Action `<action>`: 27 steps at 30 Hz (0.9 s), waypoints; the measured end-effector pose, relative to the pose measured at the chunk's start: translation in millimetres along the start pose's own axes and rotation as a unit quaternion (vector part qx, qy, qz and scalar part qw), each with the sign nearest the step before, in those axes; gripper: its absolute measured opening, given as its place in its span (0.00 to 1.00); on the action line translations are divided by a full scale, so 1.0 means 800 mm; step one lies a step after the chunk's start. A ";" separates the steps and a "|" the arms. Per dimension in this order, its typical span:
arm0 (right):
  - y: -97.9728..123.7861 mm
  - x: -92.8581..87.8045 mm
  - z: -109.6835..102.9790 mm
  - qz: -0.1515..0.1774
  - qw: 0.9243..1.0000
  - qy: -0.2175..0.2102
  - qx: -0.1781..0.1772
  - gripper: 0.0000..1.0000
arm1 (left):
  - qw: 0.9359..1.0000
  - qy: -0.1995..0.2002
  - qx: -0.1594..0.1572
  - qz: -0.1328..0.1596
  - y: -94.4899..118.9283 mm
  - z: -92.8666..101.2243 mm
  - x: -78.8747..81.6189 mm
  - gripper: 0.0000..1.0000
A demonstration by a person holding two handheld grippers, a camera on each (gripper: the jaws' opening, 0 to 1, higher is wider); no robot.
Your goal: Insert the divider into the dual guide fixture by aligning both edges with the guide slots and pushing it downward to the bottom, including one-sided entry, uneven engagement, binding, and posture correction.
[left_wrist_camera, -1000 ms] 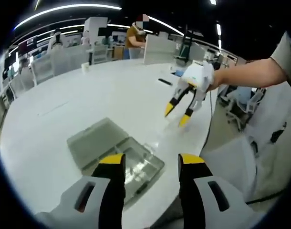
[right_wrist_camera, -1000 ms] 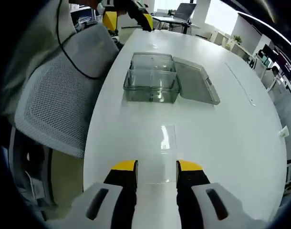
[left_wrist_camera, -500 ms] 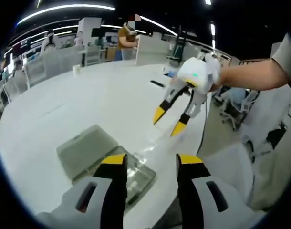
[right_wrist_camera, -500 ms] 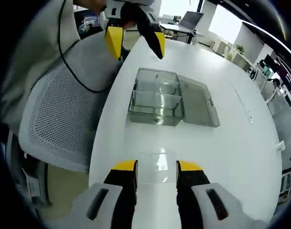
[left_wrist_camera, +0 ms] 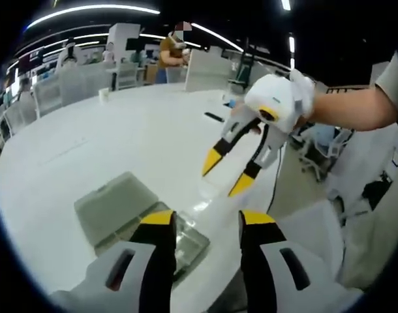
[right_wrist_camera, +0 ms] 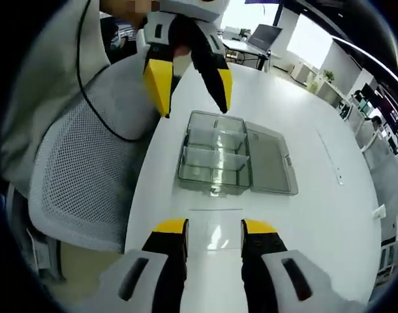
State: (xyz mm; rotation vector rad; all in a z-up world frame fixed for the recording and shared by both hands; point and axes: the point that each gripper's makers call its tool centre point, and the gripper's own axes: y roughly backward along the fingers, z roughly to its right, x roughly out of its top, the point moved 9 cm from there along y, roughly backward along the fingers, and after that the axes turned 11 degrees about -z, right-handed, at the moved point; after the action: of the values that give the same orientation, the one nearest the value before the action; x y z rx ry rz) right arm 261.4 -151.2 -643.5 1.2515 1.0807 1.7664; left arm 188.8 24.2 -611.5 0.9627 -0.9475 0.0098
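A: White tabletop (right_wrist_camera: 329, 195), open-plan office behind, mesh chair (right_wrist_camera: 75, 176) at its left edge in the right gripper view.

B: Fixture?

A: Clear box (right_wrist_camera: 215, 162) with inner compartments, lid (right_wrist_camera: 271, 160) lying flat to its right. Divider (right_wrist_camera: 215, 228), a clear sheet, lies flat on the tabletop just short of the box, between the right hand-held gripper (right_wrist_camera: 214, 235) jaws' tips as seen.

B: Jaw state?

A: Right: parted, nothing gripped; contact with the sheet cannot be told. Left hand-held gripper (right_wrist_camera: 189, 85) hangs above the box's far side, jaws spread, empty.

B: Left gripper view?

A: Box (left_wrist_camera: 130, 218) low left, partly behind the jaws; divider (left_wrist_camera: 209, 192) beneath the right unit.
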 end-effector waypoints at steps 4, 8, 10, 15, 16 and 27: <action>0.002 0.008 -0.001 0.003 1.000 0.004 -0.001 0.27 | 1.000 0.001 0.001 0.002 0.002 0.000 0.000 0.36; 0.003 0.013 0.000 0.003 1.000 0.008 -0.004 0.27 | 1.000 0.007 -0.001 0.005 0.003 0.000 0.001 0.35; 0.005 0.016 -0.001 0.003 1.000 0.008 -0.005 0.27 | 1.000 0.010 -0.002 0.005 0.003 0.000 0.001 0.35; 0.009 0.024 -0.001 0.007 1.000 0.012 -0.007 0.27 | 1.000 0.015 -0.004 0.007 0.002 0.001 0.002 0.34; 0.010 0.026 -0.002 0.008 1.000 0.013 -0.008 0.27 | 1.000 0.017 -0.005 0.009 0.002 0.001 0.003 0.34; 0.016 0.053 -0.005 0.023 0.999 0.026 -0.012 0.27 | 0.999 0.037 -0.017 0.016 0.004 0.003 0.006 0.31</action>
State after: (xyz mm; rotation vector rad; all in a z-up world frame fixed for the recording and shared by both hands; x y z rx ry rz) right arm 244.8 -119.7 -617.2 1.2314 1.0640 1.8509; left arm 189.2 22.9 -605.0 0.9105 -0.8926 0.0549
